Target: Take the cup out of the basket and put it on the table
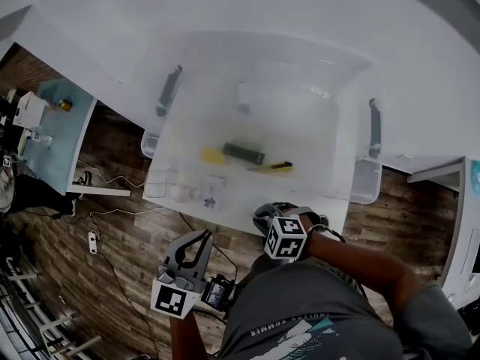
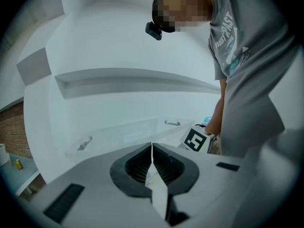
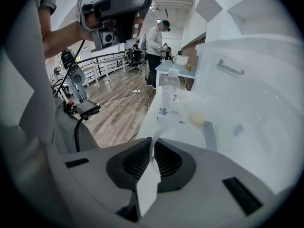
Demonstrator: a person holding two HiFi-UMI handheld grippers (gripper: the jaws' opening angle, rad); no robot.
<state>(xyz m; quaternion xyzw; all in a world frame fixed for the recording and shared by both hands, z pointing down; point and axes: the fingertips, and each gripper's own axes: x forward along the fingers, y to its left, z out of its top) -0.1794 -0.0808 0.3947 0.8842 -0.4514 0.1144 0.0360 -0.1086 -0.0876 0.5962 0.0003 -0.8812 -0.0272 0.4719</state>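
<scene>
My right gripper [image 3: 152,148] is shut on the thin rim of a clear plastic cup [image 3: 187,134]. The cup is just outside the near wall of the clear basket [image 3: 247,99], above the white table's near edge [image 1: 247,217]. I cannot tell whether the cup rests on the table. In the head view the right gripper [image 1: 268,216] sits at that edge, and the cup is too transparent to make out. My left gripper [image 1: 201,237] hangs lower, off the table over the wooden floor. It is shut [image 2: 152,147] with nothing between its jaws.
The basket [image 1: 352,178] has dark handles at both ends [image 1: 169,88] and holds a black bar [image 1: 244,153], a yellow piece [image 1: 212,156] and a yellow-black pen [image 1: 271,167]. A clear bottle [image 3: 171,91] stands near the table's corner. Cables lie on the floor [image 1: 94,238].
</scene>
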